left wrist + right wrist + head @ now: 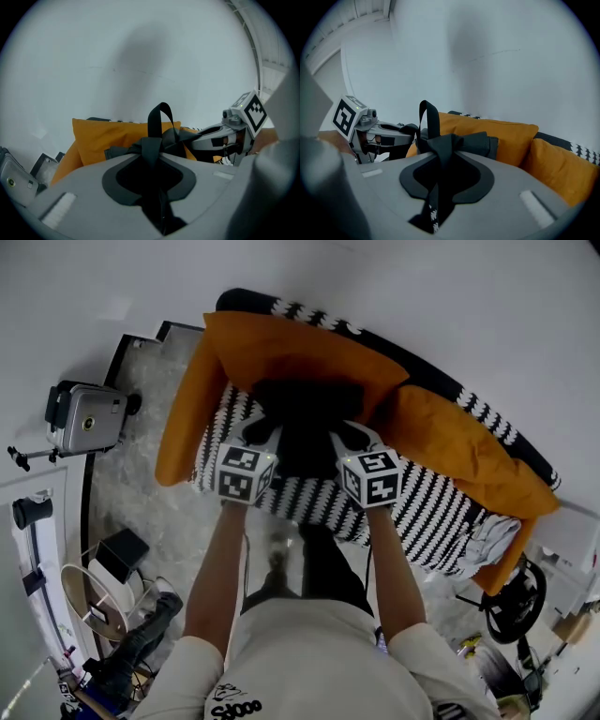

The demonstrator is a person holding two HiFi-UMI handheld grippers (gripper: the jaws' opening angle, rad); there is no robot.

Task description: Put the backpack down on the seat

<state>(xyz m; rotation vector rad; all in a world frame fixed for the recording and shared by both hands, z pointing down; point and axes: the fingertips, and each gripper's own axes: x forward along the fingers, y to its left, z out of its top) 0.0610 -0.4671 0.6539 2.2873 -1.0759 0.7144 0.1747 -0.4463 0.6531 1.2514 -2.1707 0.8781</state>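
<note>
The black backpack is in the middle of the sofa, over the black-and-white patterned seat. Its back is against the large orange cushion at the sofa's left end. It seems to lie on the seat, but from above I cannot tell if its weight rests there or hangs from the straps.

The left gripper reaches over the front edge of the sofa to the left side of the backpack. In the left gripper view its jaws are clenched on a black strap, which runs between them and up to the bag. The carry loop stands upright above the bag there.

The right gripper reaches over the same front edge to the right side of the backpack, and its jaws are also closed tight. They grasp a second strap, black with small white print on its lower part.

A second orange cushion lies toward the sofa's right end. A grey camera stands on the floor beyond the sofa's left end.
</note>
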